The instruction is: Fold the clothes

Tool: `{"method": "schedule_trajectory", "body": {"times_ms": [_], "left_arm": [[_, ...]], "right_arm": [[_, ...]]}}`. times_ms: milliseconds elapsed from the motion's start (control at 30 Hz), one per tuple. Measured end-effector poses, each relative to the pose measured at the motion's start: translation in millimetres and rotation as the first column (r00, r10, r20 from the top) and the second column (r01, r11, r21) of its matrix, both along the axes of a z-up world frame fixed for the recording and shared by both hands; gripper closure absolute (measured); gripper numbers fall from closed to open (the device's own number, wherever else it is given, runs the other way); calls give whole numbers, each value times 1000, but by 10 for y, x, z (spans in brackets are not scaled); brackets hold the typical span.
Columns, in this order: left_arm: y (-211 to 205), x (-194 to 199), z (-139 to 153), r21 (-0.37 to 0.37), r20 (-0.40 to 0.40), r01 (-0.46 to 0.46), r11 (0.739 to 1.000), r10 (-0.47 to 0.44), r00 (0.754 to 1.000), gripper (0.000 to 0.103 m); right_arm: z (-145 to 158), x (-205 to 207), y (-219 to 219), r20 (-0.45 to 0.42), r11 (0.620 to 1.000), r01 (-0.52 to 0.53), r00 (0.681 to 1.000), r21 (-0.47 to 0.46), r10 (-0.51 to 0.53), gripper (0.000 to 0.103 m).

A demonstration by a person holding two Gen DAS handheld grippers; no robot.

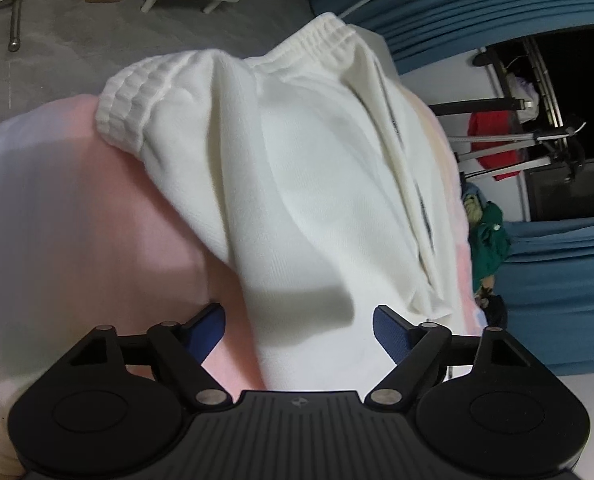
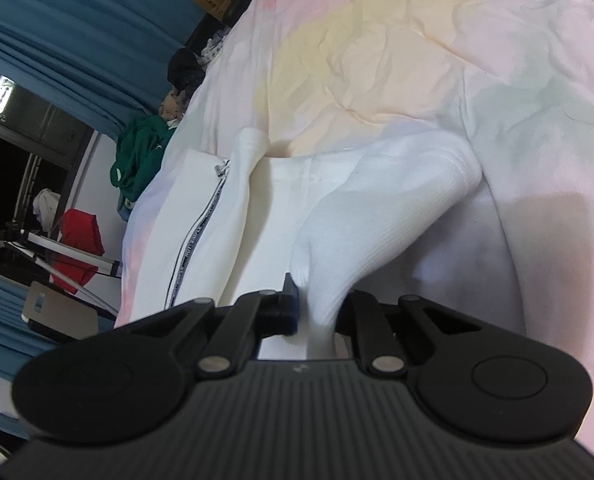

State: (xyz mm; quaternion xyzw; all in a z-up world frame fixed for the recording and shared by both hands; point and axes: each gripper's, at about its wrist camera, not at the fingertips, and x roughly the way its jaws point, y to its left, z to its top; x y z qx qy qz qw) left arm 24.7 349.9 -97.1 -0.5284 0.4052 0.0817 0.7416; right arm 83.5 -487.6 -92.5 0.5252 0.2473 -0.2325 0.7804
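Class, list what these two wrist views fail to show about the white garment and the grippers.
- White garment, left wrist view: near end hidden behind the left hand-held gripper.
- Right wrist view: pinched fabric hides the right hand-held gripper right pad.
- Zipper tape lettering: too small.

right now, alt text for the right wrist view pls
The right gripper is shut on a bunched fold of a white zip-up garment lying on a pastel sheet. Blue curtains hang at left.
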Motion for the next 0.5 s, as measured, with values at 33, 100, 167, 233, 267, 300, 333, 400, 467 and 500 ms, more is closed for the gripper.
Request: {"method": "schedule_trajectory", "body": {"times_ms": [33, 100, 167, 233, 267, 300, 333, 400, 467, 500], "left_arm": [[10, 1, -8, -8, 2, -7, 1000, 7, 1000, 23], [46, -16, -25, -44, 30, -37, 998, 38, 999, 26], [89, -39, -52, -87, 59, -75, 993, 80, 995, 40], [121, -57, -82, -120, 70, -107, 987, 116, 991, 46], [130, -57, -98, -129, 69, -118, 985, 128, 989, 50], [135, -53, -112, -137, 67, -128, 982, 138, 988, 52], [130, -37, -122, -136, 60, -136, 981, 145, 988, 55], [116, -1, -130, -124, 51, -141, 982, 148, 988, 62], [116, 23, -131, -121, 54, -149, 981, 156, 986, 69], [125, 26, -134, -128, 57, -156, 979, 164, 985, 71]], "right_arm": [[-1, -12, -3, 0, 1000, 2, 1000, 2, -2, 92], [-1, -15, 1, -1, 1000, 9, 1000, 2, -9, 92], [-1, -17, 5, -2, 1000, 15, 1000, 3, -15, 92], [31, -35, 12, 24, 1000, 26, 999, -8, -26, 92], [58, -45, 17, 47, 999, 31, 998, -18, -31, 93], [103, -47, 31, 68, 998, 32, 997, -45, -29, 93], [139, -36, 57, 75, 997, 30, 997, -70, -25, 93], [210, -11, 109, 85, 993, 25, 996, -119, -15, 93], [205, -26, 112, 89, 993, 41, 996, -110, -31, 93], [200, -35, 112, 90, 993, 49, 995, -104, -40, 93]]}}
